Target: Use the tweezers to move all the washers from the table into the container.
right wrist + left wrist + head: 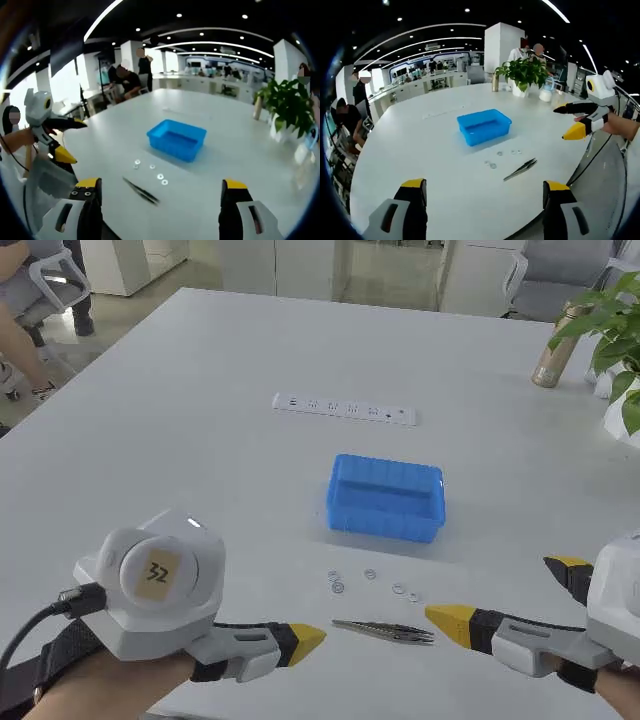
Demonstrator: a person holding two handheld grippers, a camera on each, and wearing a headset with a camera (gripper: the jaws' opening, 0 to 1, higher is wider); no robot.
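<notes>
Tweezers (385, 630) free between two wide claws

My left claw (484, 186) and right claw (161, 183) both stand wide, gripping nothing, at the near edge of the tabletop (200, 460). The tweezers lie flat between them. Just beyond, the washers (337, 587) sit scattered on the tabletop, near the blue container (385, 497). Farther off lies a white power strip (344, 407).

The container (385, 497) and power strip (343, 408) are standing mid-way across the worktop (150, 460), seemingly leaving its left edge free.
</notes>
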